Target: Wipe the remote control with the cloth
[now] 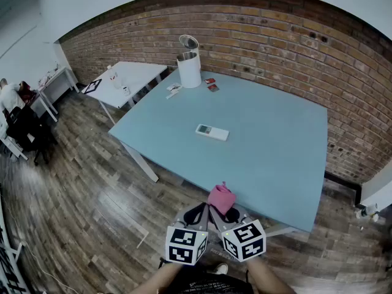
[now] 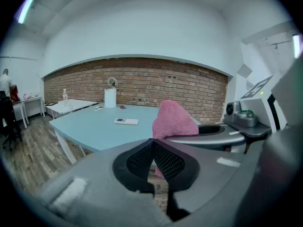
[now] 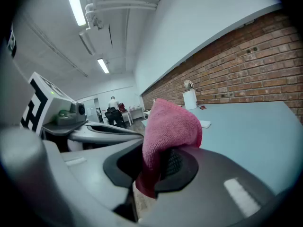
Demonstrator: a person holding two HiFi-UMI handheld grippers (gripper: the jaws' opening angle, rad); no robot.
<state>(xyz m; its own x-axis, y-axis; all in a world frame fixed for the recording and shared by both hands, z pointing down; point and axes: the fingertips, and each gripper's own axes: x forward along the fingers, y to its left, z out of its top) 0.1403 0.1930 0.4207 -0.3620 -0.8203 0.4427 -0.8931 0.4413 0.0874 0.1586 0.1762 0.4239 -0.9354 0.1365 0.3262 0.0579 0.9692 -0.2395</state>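
Observation:
A white remote control (image 1: 212,132) lies flat near the middle of the light blue table (image 1: 288,164); it also shows small in the left gripper view as the remote control (image 2: 126,121). My right gripper (image 1: 228,213) is shut on a pink cloth (image 1: 220,198), which bunches up above its jaws (image 3: 168,131). My left gripper (image 1: 199,214) is shut and empty, its jaws together in the left gripper view (image 2: 152,160), with the pink cloth (image 2: 173,119) just beyond them. Both grippers hang side by side off the table's near edge, well short of the remote.
A white kettle (image 1: 188,66) with its lid up stands at the table's far edge, with small items (image 1: 212,86) beside it. A white side table (image 1: 125,81) stands to the left. A brick wall runs behind. A person (image 1: 11,97) sits far left.

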